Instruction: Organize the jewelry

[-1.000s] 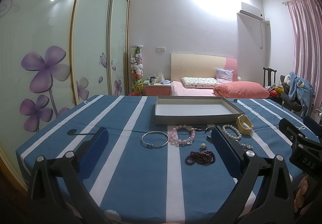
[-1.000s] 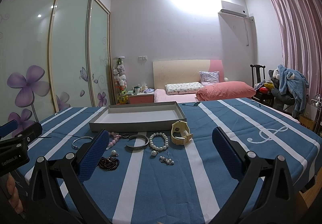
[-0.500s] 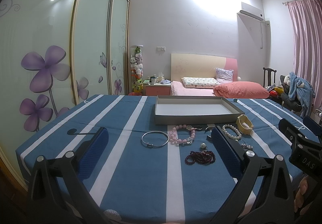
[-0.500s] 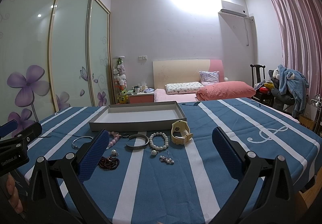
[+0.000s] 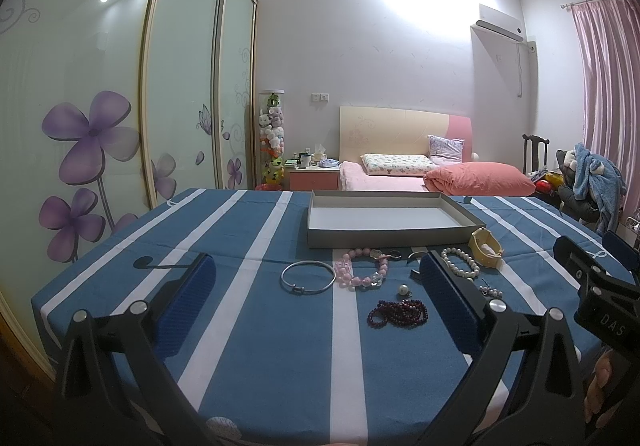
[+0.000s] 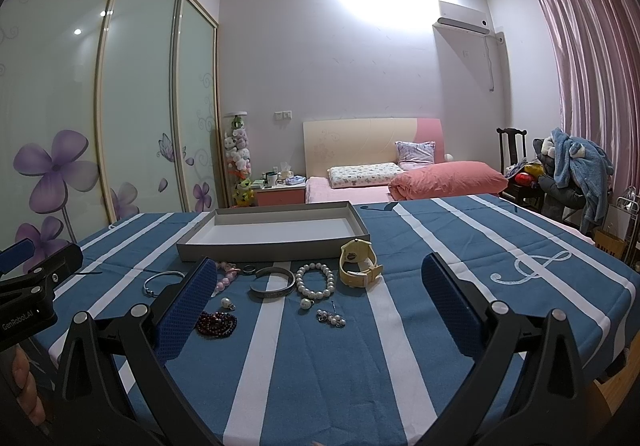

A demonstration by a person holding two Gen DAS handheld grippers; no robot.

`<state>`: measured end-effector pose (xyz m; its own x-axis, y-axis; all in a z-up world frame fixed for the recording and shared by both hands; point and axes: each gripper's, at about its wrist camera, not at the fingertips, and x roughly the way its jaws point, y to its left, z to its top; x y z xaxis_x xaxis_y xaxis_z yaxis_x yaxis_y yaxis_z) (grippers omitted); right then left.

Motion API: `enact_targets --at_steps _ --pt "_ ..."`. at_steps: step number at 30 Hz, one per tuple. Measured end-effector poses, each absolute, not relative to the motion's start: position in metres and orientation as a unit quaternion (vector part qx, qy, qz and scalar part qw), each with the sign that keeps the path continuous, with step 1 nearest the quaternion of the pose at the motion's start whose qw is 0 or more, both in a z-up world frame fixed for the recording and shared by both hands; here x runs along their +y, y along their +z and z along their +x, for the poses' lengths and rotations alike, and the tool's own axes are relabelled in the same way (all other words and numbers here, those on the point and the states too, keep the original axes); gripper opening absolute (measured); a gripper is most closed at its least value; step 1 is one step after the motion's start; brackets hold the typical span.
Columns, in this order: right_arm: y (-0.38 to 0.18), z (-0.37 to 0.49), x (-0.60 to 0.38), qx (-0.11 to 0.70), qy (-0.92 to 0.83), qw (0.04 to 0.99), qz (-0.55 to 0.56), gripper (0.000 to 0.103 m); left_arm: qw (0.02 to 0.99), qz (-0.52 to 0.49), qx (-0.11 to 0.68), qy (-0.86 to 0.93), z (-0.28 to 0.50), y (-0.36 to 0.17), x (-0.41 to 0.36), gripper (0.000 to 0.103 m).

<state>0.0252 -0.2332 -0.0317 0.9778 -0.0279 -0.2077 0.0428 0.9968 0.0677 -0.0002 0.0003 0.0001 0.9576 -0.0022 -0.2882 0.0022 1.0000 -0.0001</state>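
Jewelry lies scattered on a blue striped table (image 5: 248,326) in a bedroom: from left, a silver bangle (image 5: 307,277), a pink bead bracelet (image 5: 362,272), dark red beads (image 5: 397,313), a pearl bracelet (image 6: 315,280) and a yellow watch (image 6: 358,262), all just in front of an empty gray tray (image 5: 394,237). The left hand-held gripper (image 5: 316,288) and right hand-held gripper (image 6: 316,288) both hover spread wide, holding nothing.

Cuff bracelet (image 5: 416,254) half behind left gripper's fingers (image 5: 448,298).
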Motion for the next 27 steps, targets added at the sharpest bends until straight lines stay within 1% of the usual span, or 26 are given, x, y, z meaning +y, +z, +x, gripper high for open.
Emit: enact_targets --at_steps 27 --pt "-0.0353 0.0304 -0.2363 0.111 -0.019 0.993 0.039 0.101 0.988 0.001 0.155 -0.006 0.0062 -0.0009 -0.0001 0.099"
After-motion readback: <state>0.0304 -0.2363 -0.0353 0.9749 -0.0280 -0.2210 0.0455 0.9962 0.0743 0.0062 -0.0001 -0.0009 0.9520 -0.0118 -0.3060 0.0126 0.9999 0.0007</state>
